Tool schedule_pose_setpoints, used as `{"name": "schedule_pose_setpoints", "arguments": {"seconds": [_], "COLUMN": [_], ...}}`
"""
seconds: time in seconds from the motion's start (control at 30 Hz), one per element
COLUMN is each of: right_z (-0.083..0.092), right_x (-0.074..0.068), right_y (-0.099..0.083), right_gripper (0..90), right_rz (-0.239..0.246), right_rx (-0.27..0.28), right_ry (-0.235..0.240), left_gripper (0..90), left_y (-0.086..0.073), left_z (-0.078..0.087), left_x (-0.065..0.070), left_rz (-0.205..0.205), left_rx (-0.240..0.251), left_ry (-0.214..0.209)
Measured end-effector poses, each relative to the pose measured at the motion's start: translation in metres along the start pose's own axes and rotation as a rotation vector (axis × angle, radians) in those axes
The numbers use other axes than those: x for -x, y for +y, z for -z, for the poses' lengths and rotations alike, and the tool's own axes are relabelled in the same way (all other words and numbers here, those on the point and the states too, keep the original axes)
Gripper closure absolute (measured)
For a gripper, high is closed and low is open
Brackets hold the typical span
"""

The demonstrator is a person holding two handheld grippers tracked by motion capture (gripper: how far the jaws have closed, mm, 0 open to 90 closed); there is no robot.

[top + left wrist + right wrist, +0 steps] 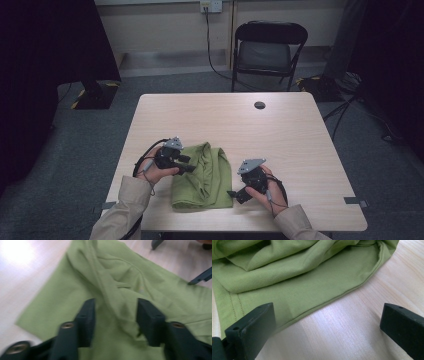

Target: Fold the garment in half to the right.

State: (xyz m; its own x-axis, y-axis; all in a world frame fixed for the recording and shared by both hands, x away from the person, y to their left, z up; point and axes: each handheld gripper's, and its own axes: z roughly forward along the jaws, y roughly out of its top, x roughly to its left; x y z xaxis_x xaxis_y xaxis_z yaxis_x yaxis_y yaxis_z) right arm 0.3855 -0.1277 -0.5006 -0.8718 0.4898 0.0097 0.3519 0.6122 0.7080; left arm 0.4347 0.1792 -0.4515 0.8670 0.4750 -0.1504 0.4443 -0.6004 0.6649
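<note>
Cloth (202,176) lay folded on the table's (280,135) near edge, between my two grippers. Left gripper (115,312) had a raised fold between its half-closed jaws, pads not clearly pressing it. Right gripper (327,327) stood wide open at the cloth's hem, holding nothing.

no readable text, labels or signs anywhere

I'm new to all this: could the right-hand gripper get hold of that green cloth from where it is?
Probably yes: the right gripper sits open beside the green cloth, whose hem lies by one jaw, with bare table between them.
</note>
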Motion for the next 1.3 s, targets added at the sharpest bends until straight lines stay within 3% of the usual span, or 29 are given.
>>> {"name": "schedule_pose_setpoints", "arguments": {"seconds": [0.1, 0.13, 0.2, 0.33, 0.67, 0.77, 1.0, 1.1, 1.2, 1.23, 1.3], "right_z": [0.0, 0.0, 0.0, -0.001, -0.003, -0.004, -0.004, -0.004, -0.004, -0.004, -0.004], "right_x": [0.0, 0.0, 0.0, 0.0, 0.0, 0.0, 0.0, 0.0, 0.0, 0.0, 0.0], "right_y": [0.0, 0.0, 0.0, 0.001, 0.003, 0.004, 0.004, 0.004, 0.004, 0.004, 0.004], "right_gripper": [0.0, 0.0, 0.0, 0.0, 0.0, 0.0, 0.0, 0.0, 0.0, 0.0, 0.0], "right_rz": [0.0, 0.0, 0.001, 0.002, 0.011, 0.014, 0.017, 0.017, 0.018, 0.018, 0.018], "right_rx": [0.0, 0.0, 0.0, 0.0, -0.001, -0.001, -0.001, -0.001, -0.001, -0.001, 0.0], "right_ry": [0.0, 0.0, 0.0, 0.003, 0.01, 0.01, 0.012, 0.013, 0.013, 0.013, 0.013], "left_gripper": [71.3, 78.3, 86.9, 87.8, 87.9, 87.9, 87.8, 86.7, 70.5, 68.5, 53.7], "left_y": [0.006, 0.008, 0.013, 0.025, 0.057, 0.067, 0.075, 0.075, 0.076, 0.076, 0.075], "left_z": [-0.005, -0.006, -0.005, -0.003, 0.007, 0.005, -0.009, -0.017, -0.02, -0.021, -0.022], "left_x": [0.004, 0.005, 0.007, 0.013, 0.027, 0.033, 0.043, 0.046, 0.049, 0.051, 0.051], "left_rz": [0.018, 0.041, 0.074, 0.077, 0.081, 0.071, 0.033, 0.016, -0.003, -0.034, -0.091], "left_rx": [-0.06, -0.078, -0.078, -0.104, -0.087, -0.094, -0.106, -0.103, -0.052, -0.046, -0.015], "left_ry": [-0.017, -0.012, -0.017, -0.034, -0.046, -0.065, -0.065, -0.07, -0.083, -0.061, -0.038]}}
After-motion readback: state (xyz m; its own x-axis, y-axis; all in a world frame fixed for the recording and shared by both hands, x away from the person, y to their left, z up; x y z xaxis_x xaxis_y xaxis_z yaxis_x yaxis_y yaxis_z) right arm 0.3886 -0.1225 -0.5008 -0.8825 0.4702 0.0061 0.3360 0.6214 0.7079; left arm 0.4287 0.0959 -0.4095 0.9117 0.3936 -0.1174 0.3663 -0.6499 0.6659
